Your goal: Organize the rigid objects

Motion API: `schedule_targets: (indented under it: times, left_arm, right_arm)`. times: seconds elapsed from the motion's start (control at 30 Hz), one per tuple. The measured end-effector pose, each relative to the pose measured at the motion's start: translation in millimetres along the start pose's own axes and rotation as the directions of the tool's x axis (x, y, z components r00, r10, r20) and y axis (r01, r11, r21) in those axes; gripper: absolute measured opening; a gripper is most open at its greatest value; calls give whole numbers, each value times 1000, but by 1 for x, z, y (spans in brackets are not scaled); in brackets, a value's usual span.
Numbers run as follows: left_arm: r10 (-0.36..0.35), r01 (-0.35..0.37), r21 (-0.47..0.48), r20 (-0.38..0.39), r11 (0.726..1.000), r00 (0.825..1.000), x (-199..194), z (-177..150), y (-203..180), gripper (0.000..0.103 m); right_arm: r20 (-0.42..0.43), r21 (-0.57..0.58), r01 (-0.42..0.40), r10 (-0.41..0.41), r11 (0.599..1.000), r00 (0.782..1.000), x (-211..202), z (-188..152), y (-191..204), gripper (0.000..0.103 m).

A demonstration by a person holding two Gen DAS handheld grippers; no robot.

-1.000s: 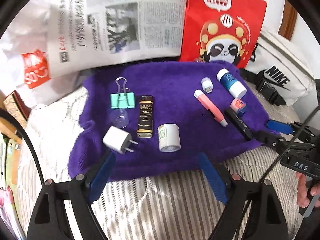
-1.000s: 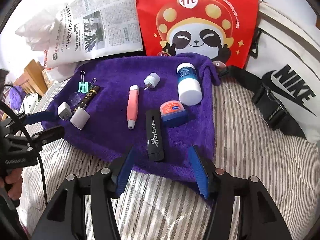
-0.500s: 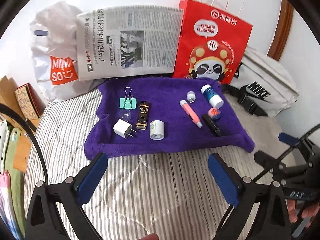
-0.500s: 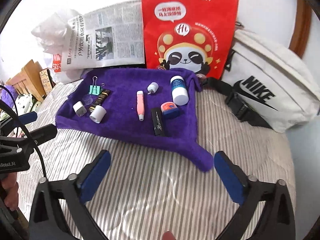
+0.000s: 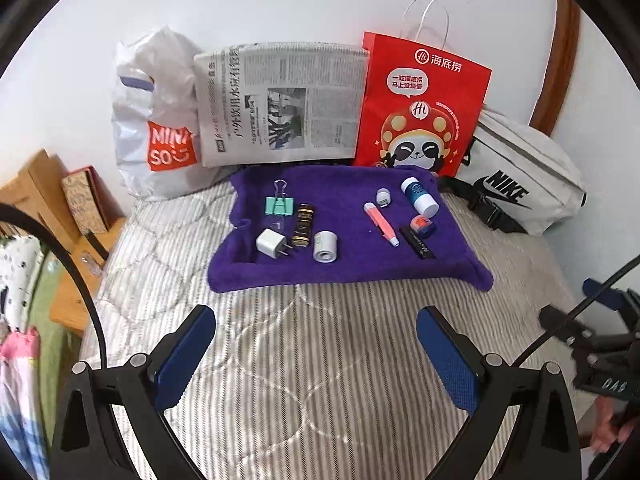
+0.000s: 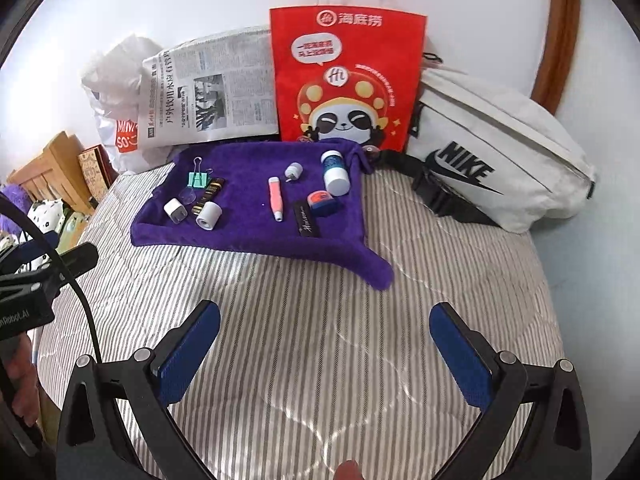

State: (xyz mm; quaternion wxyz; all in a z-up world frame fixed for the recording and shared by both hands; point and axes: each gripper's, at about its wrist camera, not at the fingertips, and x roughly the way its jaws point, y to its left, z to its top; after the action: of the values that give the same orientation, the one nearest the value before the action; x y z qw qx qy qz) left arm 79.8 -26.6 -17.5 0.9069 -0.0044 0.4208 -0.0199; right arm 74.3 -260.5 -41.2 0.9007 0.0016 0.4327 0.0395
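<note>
the purple towel [image 5: 352, 258] lies flat on the striped bedcover [image 5: 320, 360] with the small things in two groups, well apart: on its left side the white roll [image 5: 325, 246], white plug [image 5: 271, 243], green binder clip [image 5: 279, 205] and dark gold-lettered tube [image 5: 303, 230]; on its right side the blue-and-white bottle [image 5: 419, 197], pink pen [image 5: 380, 223], black bar [image 5: 417, 241], small round tin [image 5: 422, 226] and tiny white cap [image 5: 383, 197]. the sorting looks finished, or close to it. the left gripper [image 5: 316, 356] and right gripper [image 6: 325, 354] both hang over bare bedcover short of the towel, tongs spread wide with nothing between them.
</note>
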Motion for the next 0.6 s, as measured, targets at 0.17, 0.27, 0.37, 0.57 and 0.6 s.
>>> schedule_targets:
  times: [0.17, 0.27, 0.37, 0.57, 0.6]
  left_arm:
    - [-42, 42, 5, 11, 999, 999, -15, -4, -2, 101]
    - [-54, 53, 10, 20, 999, 998, -22, -7, -3, 101]
    - [-68, 68, 11, 27, 998, 997, -28, -10, -3, 101]
    - [-59, 58, 8, 36, 998, 998, -36, -12, -2, 101]
    - [-56, 56, 8, 38, 998, 998, -36, -12, -3, 101]
  right_arm:
    - [-4, 16, -6, 6, 1000, 1000, -9, -7, -3, 103]
    - [-7, 8, 12, -12, 1000, 1000, -14, -8, -2, 103]
    - [1, 15, 21, -21, 1000, 1000, -19, -10, -2, 103]
    - [3, 29, 27, -28, 999, 1000, -24, -14, -3, 103]
    - [3, 30, 30, -30, 999, 1000, -25, -14, -3, 103]
